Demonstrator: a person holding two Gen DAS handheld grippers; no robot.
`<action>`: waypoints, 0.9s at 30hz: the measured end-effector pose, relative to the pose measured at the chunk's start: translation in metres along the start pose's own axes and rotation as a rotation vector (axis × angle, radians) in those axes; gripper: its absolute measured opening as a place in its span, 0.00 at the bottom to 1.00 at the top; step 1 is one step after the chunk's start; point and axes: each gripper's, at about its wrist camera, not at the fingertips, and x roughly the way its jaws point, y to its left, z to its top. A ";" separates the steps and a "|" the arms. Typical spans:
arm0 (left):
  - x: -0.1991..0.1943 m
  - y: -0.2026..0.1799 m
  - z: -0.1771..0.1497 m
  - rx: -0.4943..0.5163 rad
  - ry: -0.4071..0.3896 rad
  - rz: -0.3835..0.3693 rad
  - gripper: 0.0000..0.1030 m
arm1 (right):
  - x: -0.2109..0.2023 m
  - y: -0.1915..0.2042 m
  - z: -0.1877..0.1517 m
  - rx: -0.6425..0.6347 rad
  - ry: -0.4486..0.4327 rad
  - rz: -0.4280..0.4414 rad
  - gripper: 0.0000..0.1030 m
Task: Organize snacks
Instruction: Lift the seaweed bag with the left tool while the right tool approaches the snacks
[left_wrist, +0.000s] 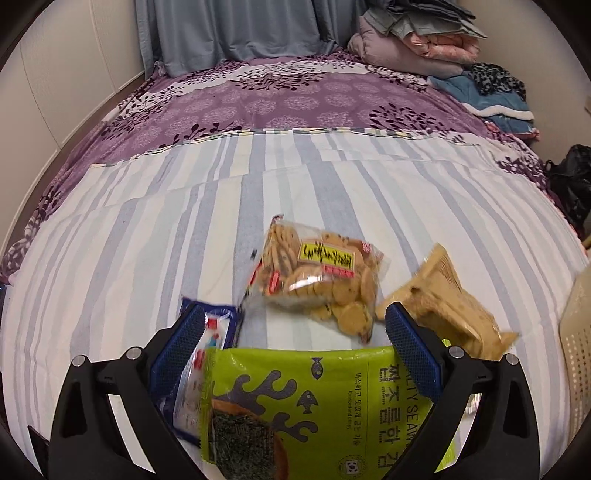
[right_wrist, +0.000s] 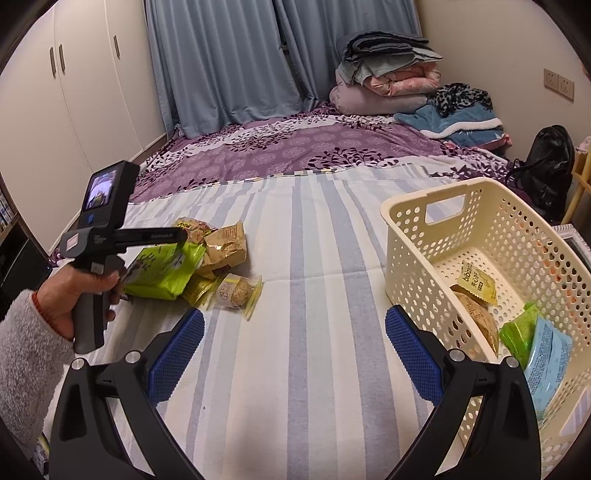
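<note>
My left gripper (left_wrist: 295, 328) is open and hovers over a green seaweed packet (left_wrist: 317, 402), which lies between its wide-apart fingers on the striped bed. A blue-edged packet (left_wrist: 218, 332) lies by the left finger. A clear bag of round biscuits (left_wrist: 317, 280) and a tan packet (left_wrist: 443, 306) lie just beyond. In the right wrist view the left gripper (right_wrist: 177, 236) is above the snack pile, with the green packet (right_wrist: 162, 271) below it. My right gripper (right_wrist: 295, 328) is open and empty over the bed, left of the cream basket (right_wrist: 417, 236).
The basket holds several packets, among them a yellow sachet (right_wrist: 476, 282) and a light blue packet (right_wrist: 546, 362). A small clear packet with a round snack (right_wrist: 236, 291) lies at the pile's near edge. Folded blankets (right_wrist: 391, 81) are stacked at the far end. A black bag (right_wrist: 550, 166) sits at right.
</note>
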 end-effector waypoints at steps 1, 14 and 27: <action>-0.005 0.002 -0.006 0.010 0.000 -0.003 0.96 | 0.000 0.001 0.000 -0.001 -0.001 0.002 0.95; -0.052 0.028 -0.097 0.060 0.050 -0.073 0.96 | -0.012 0.021 -0.005 -0.042 -0.025 0.038 0.95; -0.076 0.054 -0.148 -0.204 0.067 -0.194 0.96 | -0.022 0.022 -0.015 -0.027 -0.038 0.047 0.95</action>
